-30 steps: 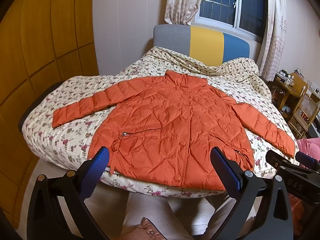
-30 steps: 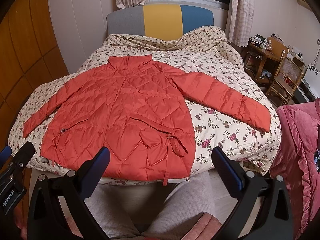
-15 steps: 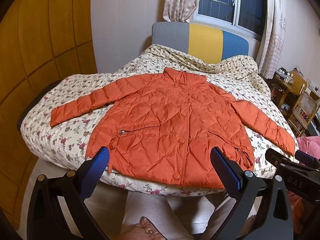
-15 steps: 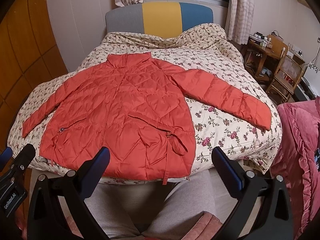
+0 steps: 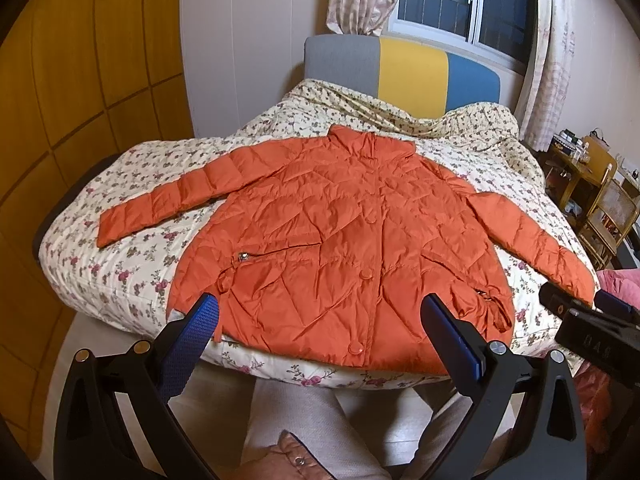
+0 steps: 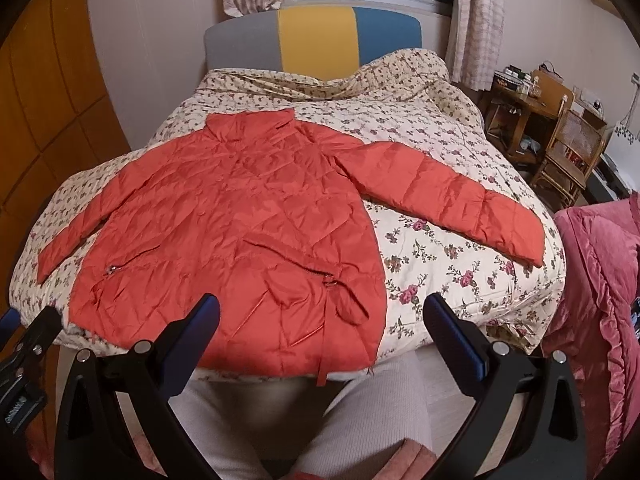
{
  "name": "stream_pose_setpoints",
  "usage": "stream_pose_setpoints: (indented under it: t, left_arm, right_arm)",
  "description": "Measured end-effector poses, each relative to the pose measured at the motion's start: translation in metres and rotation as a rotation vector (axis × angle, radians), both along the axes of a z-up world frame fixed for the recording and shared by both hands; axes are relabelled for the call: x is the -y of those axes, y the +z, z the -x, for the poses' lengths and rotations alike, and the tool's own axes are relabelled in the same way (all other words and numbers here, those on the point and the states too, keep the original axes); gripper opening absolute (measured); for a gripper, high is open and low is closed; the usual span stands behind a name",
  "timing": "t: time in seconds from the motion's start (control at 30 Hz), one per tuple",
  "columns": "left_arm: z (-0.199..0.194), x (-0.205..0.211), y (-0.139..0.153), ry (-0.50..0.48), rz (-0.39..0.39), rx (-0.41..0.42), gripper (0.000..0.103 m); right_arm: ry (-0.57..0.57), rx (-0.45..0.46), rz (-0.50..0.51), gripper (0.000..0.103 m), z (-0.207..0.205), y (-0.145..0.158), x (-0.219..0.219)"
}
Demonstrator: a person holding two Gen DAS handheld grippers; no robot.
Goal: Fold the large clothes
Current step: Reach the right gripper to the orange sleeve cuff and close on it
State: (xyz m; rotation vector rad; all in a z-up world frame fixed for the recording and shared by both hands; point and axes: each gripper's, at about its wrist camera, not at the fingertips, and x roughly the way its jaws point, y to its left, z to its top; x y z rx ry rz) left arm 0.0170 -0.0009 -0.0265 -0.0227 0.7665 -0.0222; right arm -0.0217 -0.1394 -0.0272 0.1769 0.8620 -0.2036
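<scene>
An orange quilted jacket [image 5: 344, 240] [image 6: 240, 232] lies flat and front up on a floral bedspread [image 5: 132, 272] [image 6: 440, 248], both sleeves spread out to the sides. Its hem reaches the bed's near edge. My left gripper [image 5: 320, 316] is open and hovers in front of the hem, clear of the cloth. My right gripper [image 6: 322, 316] is open too, just before the hem's right corner, holding nothing. The right gripper's body [image 5: 592, 332] shows at the right edge of the left wrist view.
A person's legs in grey trousers [image 6: 340, 412] stand against the bed's near edge. A grey, yellow and blue headboard [image 5: 400, 68] is at the far end. A wooden wardrobe [image 5: 80, 80] is on the left, chairs [image 6: 572, 148] and a pink quilt [image 6: 600, 280] on the right.
Both views have shifted slightly: the jacket sits a little higher and farther in the frames, as both grippers drew back or tilted a bit. The jacket itself has not moved.
</scene>
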Motion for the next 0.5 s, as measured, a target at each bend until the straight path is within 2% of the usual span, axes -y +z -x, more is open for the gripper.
stream_pose_setpoints:
  t: [0.2,0.33,0.5]
  left_arm:
    - [-0.023,-0.010,-0.024,0.012,-0.001,-0.041,0.100]
    - [-0.041,-0.014,-0.042,0.014,-0.022,-0.059,0.100]
    - [-0.069,-0.025,-0.069,0.021,-0.004,-0.108,0.100]
  right_arm:
    - [-0.038,0.078,-0.050,0.101,-0.026,-0.032,0.037]
    - [-0.020,0.053,-0.102,0.101,-0.050,-0.060,0.060]
    - [-0.091,0.027,-0.169,0.101,-0.075,-0.094,0.096]
